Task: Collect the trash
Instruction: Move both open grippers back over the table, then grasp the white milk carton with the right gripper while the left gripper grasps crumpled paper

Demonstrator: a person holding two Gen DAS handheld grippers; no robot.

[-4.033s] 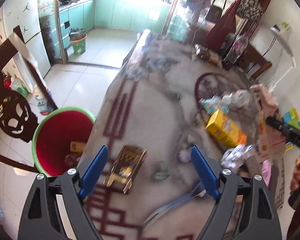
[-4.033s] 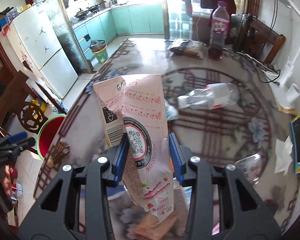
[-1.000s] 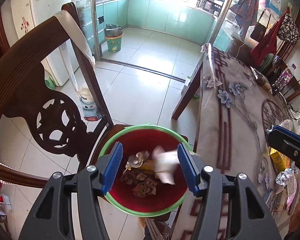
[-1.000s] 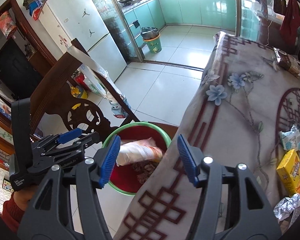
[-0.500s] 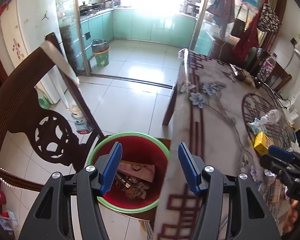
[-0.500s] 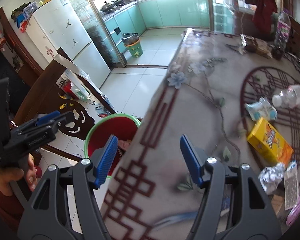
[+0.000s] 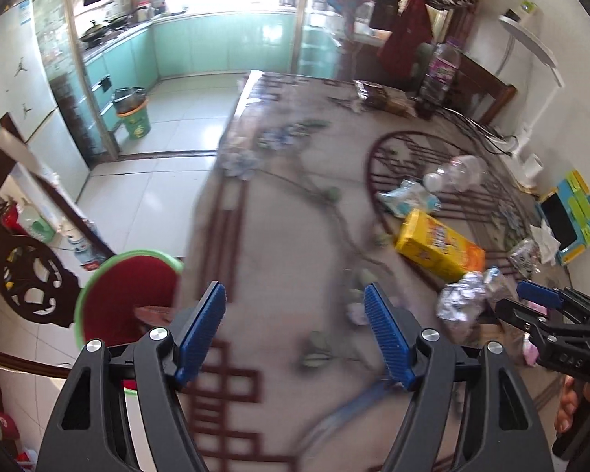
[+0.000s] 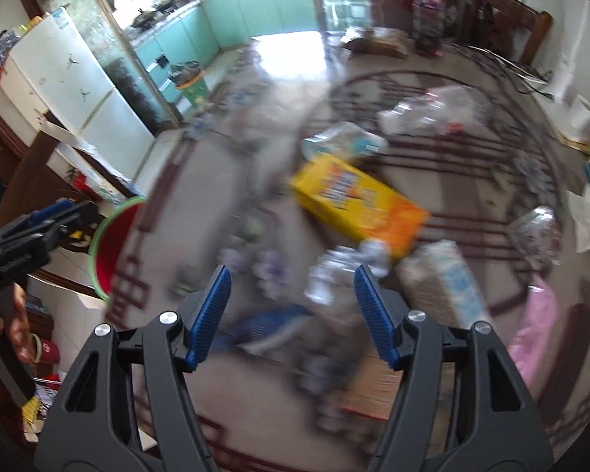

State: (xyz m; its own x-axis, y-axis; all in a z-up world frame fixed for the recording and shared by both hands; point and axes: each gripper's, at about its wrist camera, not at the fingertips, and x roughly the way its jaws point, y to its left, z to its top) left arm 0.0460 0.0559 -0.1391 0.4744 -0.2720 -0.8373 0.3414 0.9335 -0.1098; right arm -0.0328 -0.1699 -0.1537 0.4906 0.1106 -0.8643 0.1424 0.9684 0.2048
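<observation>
My left gripper [image 7: 293, 291] hovers over the table's near edge, its jaws opening with nothing between them. The red bin with a green rim [image 7: 126, 295] stands on the floor just left of it. My right gripper [image 8: 291, 275] is open above the litter on the tablecloth. A crumpled foil wrapper [image 8: 334, 271] lies under its right finger, blurred and not gripped. Beyond it lie a yellow box [image 8: 358, 200], a blue-white packet [image 8: 346, 143] and a clear bottle [image 8: 424, 112]. In the left wrist view the yellow box [image 7: 438, 246] and foil [image 7: 462, 301] lie to the right.
A white-blue carton [image 8: 448, 287] and a pink bag [image 8: 535, 322] lie at the table's right. A dark carved chair [image 7: 31, 275] stands beside the bin. A tall bottle [image 7: 440, 67] and a snack bag [image 7: 377, 94] stand at the table's far end.
Both grippers swung from above the bin to over the table. The trash seen dropping into the bin is out of the jaws. The left jaws stand wider.
</observation>
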